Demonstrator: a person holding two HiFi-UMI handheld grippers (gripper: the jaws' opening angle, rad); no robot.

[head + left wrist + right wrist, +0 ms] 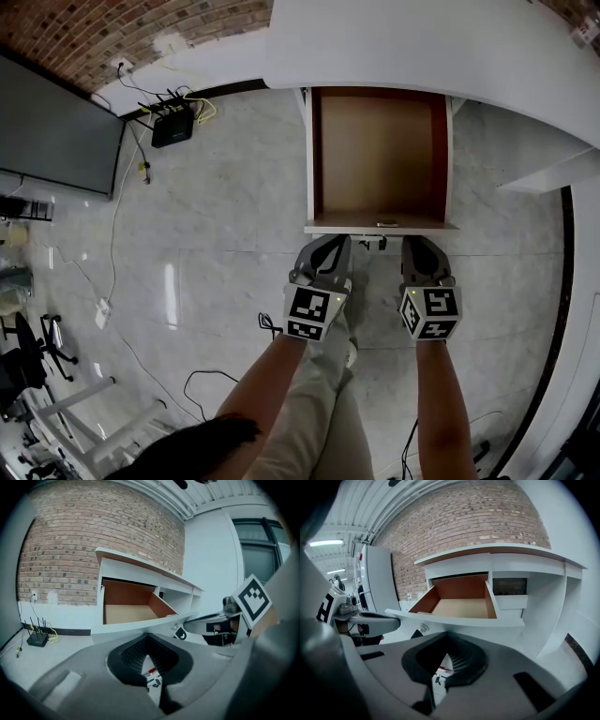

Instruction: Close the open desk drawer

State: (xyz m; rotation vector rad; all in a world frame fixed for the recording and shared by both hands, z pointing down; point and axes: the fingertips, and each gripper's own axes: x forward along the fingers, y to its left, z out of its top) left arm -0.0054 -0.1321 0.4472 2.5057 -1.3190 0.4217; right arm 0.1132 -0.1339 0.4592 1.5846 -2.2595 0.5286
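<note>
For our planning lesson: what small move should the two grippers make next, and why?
Probably push both forward against the front panel: the drawer stands pulled out of the desk, and the shut left gripper and right gripper face that panel.

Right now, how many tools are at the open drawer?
2: left tool before the left half of the drawer, right tool before its right half; no others seen.

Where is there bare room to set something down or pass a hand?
The drawer is bare inside, between its brown walls; the desk top behind it too. Crowded: the drawer front, with left gripper and right gripper close; router and cables by the wall.
</note>
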